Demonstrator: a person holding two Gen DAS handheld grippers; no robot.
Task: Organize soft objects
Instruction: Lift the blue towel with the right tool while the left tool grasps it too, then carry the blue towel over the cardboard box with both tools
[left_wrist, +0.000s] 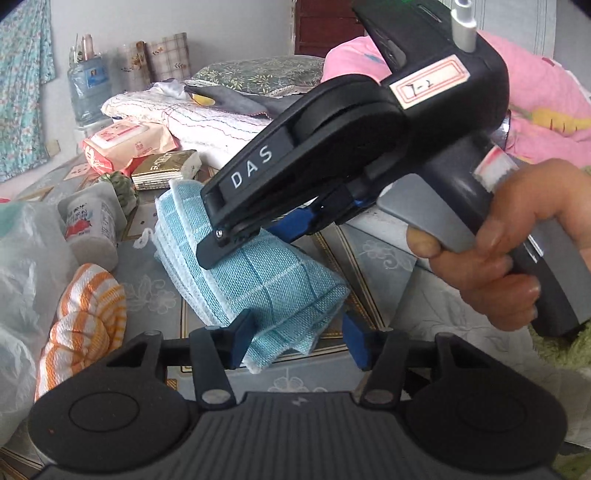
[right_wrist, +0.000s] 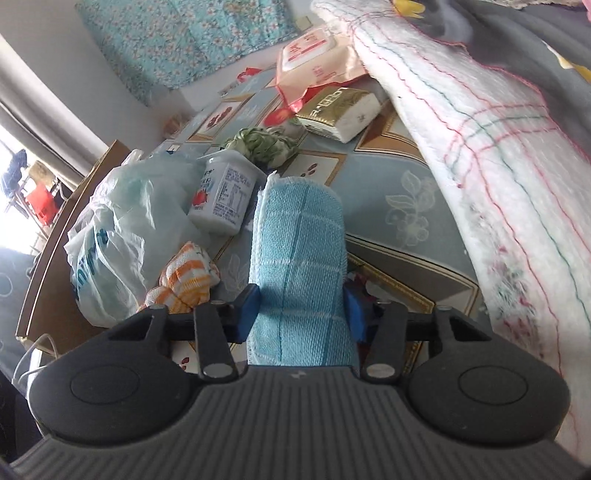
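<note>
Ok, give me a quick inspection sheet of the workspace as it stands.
Surface: patterned blue tablecloth.
Job's things: folded blue cloth, gripped by both tongs; orange striped cloth lying beside it.
Clutter: white cup, plastic bag, tissue pack, wipes pack.
Grippers: left tongs shut on cloth's near end; right tongs shut on it.
Cables: white cable, table's edge.
Surroundings: stacked bedding, floral curtain.

Left gripper (left_wrist: 297, 334) pads clamp folded blue cloth (left_wrist: 266, 280) near end; right gripper (left_wrist: 258, 236), hand (left_wrist: 517, 254) on trigger, pinches far part; orange striped cloth (left_wrist: 83, 325) left on table (left_wrist: 373, 254).
</note>
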